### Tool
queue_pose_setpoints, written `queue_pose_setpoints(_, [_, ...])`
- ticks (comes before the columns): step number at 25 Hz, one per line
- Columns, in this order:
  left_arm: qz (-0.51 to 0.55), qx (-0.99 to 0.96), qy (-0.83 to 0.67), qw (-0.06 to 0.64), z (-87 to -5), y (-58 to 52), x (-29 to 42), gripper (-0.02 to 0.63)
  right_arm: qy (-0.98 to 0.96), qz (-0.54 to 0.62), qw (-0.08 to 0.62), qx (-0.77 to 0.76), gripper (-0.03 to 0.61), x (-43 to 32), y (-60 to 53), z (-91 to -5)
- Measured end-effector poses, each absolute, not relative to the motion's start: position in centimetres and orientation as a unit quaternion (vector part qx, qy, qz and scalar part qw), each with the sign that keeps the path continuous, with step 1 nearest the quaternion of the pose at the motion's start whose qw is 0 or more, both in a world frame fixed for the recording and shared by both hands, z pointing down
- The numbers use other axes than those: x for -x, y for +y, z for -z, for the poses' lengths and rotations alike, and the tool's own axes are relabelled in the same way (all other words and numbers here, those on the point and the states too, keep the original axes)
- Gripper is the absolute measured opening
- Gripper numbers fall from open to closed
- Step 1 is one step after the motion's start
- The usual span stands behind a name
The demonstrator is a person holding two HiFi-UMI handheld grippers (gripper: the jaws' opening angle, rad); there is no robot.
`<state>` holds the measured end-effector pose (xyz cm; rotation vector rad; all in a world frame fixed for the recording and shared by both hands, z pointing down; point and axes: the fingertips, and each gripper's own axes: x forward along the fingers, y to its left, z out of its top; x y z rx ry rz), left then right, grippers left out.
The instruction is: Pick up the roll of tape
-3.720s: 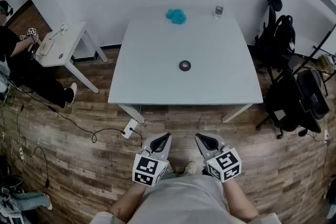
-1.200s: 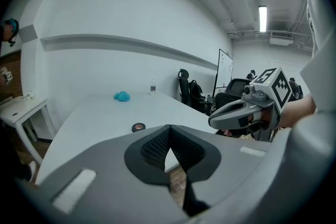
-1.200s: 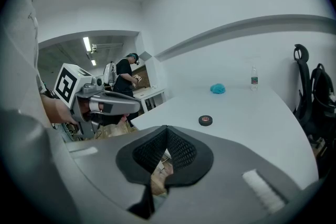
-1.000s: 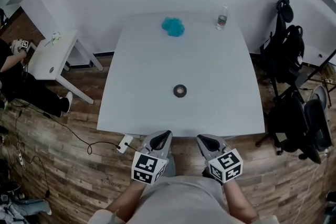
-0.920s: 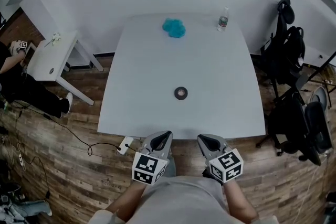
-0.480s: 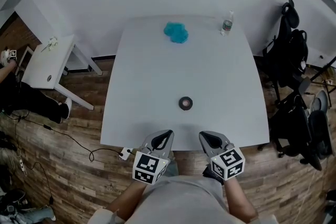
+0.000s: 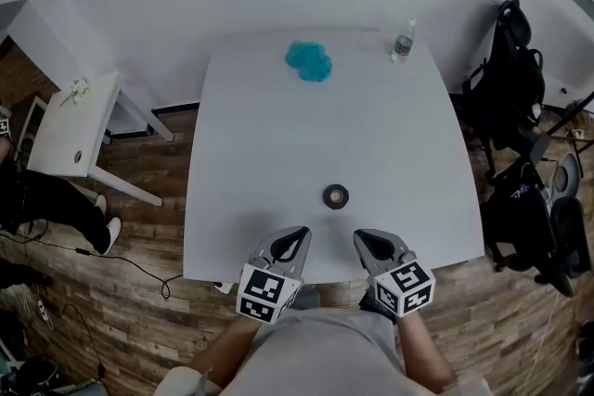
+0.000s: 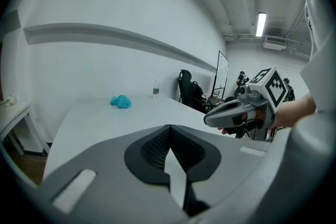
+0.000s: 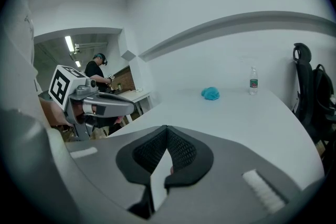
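Left tongs (image 8: 169, 128): clenched, tips meeting with nothing between them, held over the near edge of the tabletop (image 7: 269, 153), a little left of its middle.
Right tongs (image 9: 166, 128): likewise clenched and empty, over the same near edge, beside the left pair but not touching it.
Roll of tape (image 7: 336, 196): a dark ring lying flat on the tabletop, just beyond the tips of both pairs and roughly between them, closer to the near edge than the far one; neither pair touches it.
Blue bundle (image 7: 308, 60): crumpled, near the far edge, about midway along it.
Bottle (image 7: 402, 42): upright at the far right corner.
Side table (image 7: 65, 130): small and white, on the wooden floor (image 7: 121, 292) off the tabletop's left edge.
Chairs (image 7: 520, 107): dark, with bags, off the right edge.
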<state>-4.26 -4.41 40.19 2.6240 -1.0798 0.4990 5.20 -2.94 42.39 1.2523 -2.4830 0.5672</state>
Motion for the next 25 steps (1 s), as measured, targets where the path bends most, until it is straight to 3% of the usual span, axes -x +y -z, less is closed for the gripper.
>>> queue_pose_setpoints(25, [-0.171,-0.905,-0.363,0.139,-40.7,-8.5,5.8,0.02,-0.863,-0.189,0.188,-0.43,0.006,-3.5,-7.1,-42.3])
